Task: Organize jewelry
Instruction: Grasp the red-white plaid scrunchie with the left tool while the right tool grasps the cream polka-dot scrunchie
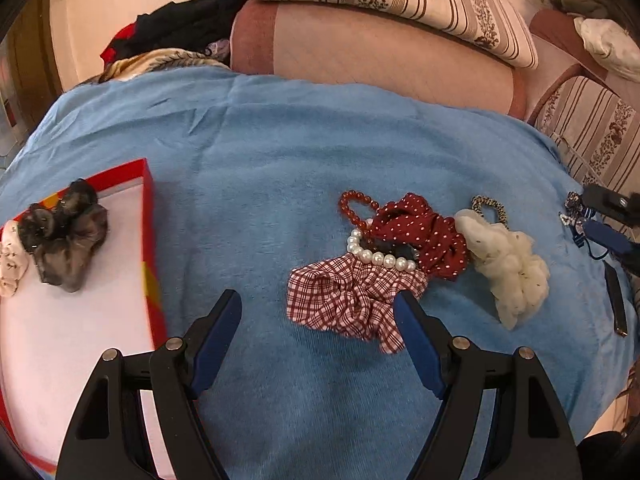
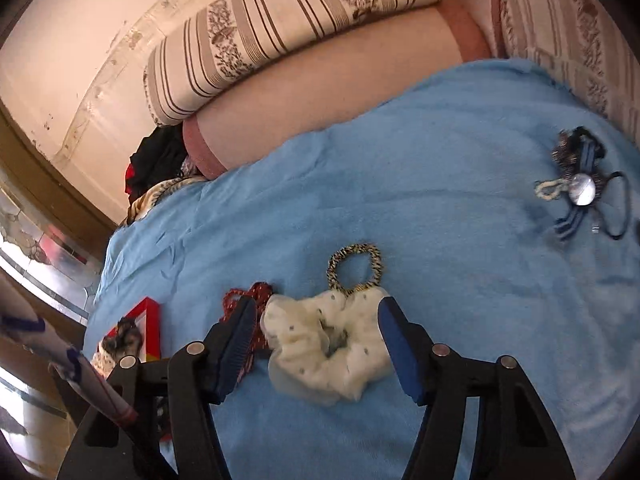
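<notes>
In the left wrist view, the left gripper (image 1: 318, 310) is held low over the light blue fleece blanket (image 1: 280, 152), pointing forward, its blue-padded fingers spread wide with nothing between them. The red-and-white checked fabric scrunchie (image 1: 348, 300) is seen just ahead, touching the right finger. On that scrunchie lies a white pearl bracelet (image 1: 376, 254), with a dark red polka-dot scrunchie (image 1: 424, 232) and a red bead bracelet (image 1: 354, 206) beyond it. To the left of the checked scrunchie, well apart, a red-rimmed box with a white floor (image 1: 150, 216) is seen, holding a grey sheer scrunchie (image 1: 66, 236).

In the right wrist view, the right gripper (image 2: 318, 334) is angled down over the blanket, fingers spread apart around a cream dotted chiffon scrunchie (image 2: 320, 352). A leopard-print hair tie (image 2: 354, 268) touches that scrunchie's far edge.
</notes>
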Tool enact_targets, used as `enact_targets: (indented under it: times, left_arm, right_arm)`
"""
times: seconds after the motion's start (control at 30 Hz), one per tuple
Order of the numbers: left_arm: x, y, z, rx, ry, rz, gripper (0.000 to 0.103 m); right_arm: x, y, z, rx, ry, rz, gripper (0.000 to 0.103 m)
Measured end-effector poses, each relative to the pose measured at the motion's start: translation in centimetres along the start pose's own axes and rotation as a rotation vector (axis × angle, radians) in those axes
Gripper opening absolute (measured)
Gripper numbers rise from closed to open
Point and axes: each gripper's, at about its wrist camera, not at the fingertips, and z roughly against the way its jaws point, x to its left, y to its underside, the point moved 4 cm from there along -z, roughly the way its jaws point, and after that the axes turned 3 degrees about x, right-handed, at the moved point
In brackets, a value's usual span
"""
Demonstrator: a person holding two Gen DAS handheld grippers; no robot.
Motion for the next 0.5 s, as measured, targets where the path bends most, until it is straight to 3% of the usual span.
enact_targets:
  times: [0.27,0.33,0.5]
  left_arm:
    - [-1.9,-0.1,-3.2,0.043,0.031,-0.044,0.075]
    - [-3.0,0.2,-4.0,0.046,0.007,-0.091,0.054]
    - [-4.0,0.6,-4.4,0.013,-0.025,-0.149,0.023]
  right_arm:
    - [-3.1,0.7,-2.4,0.048,0.028,-0.046,0.068]
    - [-3.9,1.1,-2.5,0.057,0.033,-0.054,0.068]
    - [-5.0,2.4,-3.2,0.094,0.053,-0.051,0.068]
